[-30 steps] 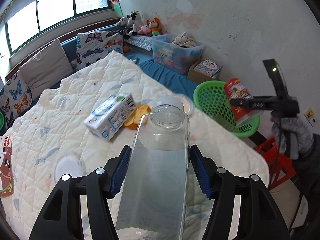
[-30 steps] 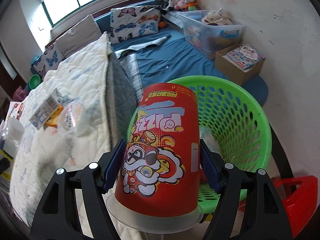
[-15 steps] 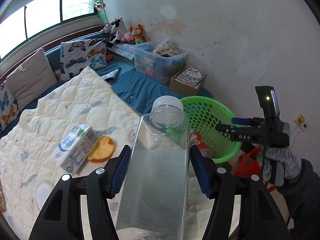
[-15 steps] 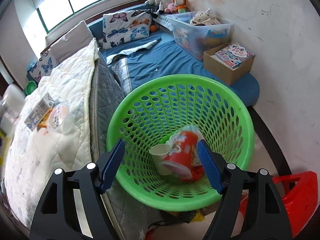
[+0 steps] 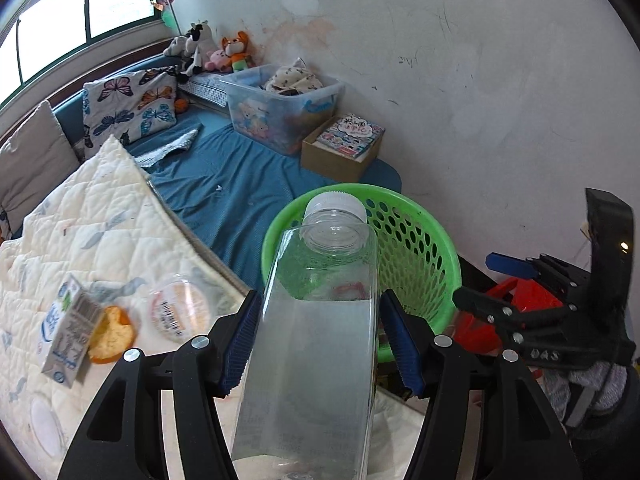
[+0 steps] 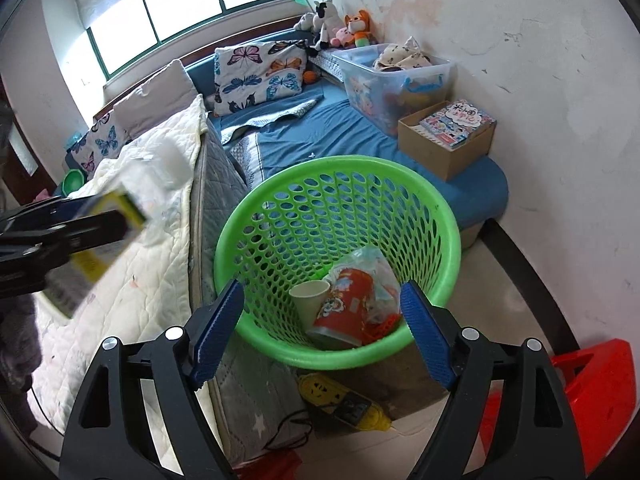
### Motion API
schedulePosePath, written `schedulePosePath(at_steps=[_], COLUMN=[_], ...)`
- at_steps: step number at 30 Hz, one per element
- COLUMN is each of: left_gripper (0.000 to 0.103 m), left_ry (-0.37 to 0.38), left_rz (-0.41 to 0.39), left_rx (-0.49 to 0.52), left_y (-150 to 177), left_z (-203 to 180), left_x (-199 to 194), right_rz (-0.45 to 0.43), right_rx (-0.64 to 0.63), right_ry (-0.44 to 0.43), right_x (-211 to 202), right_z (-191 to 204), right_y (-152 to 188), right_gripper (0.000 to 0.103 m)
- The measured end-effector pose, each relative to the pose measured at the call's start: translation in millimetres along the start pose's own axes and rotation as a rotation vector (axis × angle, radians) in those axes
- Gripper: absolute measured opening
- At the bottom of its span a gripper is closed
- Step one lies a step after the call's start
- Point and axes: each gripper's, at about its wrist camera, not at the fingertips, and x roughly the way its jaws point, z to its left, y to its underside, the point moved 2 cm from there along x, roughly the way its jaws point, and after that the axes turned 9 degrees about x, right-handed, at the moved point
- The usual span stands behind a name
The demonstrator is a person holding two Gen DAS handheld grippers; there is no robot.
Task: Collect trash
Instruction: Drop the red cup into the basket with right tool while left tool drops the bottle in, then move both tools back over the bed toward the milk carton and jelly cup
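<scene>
The left hand-held gripper (image 5: pixel 320 344) clamps a clear bottle (image 5: pixel 316 352) near the green basket's (image 6: pixel 256 216) rim, while the right hand-held gripper (image 6: pixel 320 332), jaws just widening and empty, hangs above the red cup (image 6: pixel 348 308), seemingly on the basket's bottom.

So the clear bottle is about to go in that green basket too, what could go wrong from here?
The left gripper holds the clear bottle by smooth sides; it might slip early and land on the quilt short of the green basket. The right gripper, jaws just opened and empty, hangs near the rim, so the two could bump. The basket already holds a red cup and paper cup; the bottle could bounce off them.
</scene>
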Motion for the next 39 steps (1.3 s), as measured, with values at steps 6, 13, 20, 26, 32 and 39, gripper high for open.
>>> schedulePosePath(at_steps=[6,13,20,26,32,39], left_gripper=[0.059,0.059,0.059,0.059,0.059,0.059], left_ry=[0.014,0.011,0.016,0.027,0.042,0.029], left_rz=[0.046,0.108,0.130,0.121,0.081,-0.003], left_rx=[0.015,0.036,0.023,0.006,-0.006,-0.006], left_y=[-8.3,-8.6,-8.6,-9.3,-12.7,-8.2], left_z=[-16.3,-24.8,-24.1,-22.7,-22.3,-15.1], left_x=[32.1,60.8,70.4,67.6,55.7,13.9], right_rz=[-0.005,0.004,0.017,0.017,0.016,-0.002], right_rx=[-0.018,0.008,0.016,0.016,0.010,-0.010], right_ry=[0.010,0.000,-0.003,-0.007,-0.014,-0.026], right_x=[-3.0,0.6,4.8,4.4,1.8,-9.5], right_z=[-3.4,-12.1,-15.7,-13.7,-8.9,0.4], right_y=[8.3,12.4,17.0,19.9,22.5,22.1], right_gripper=[0.081,0.081,0.081,0.081,0.081,0.081])
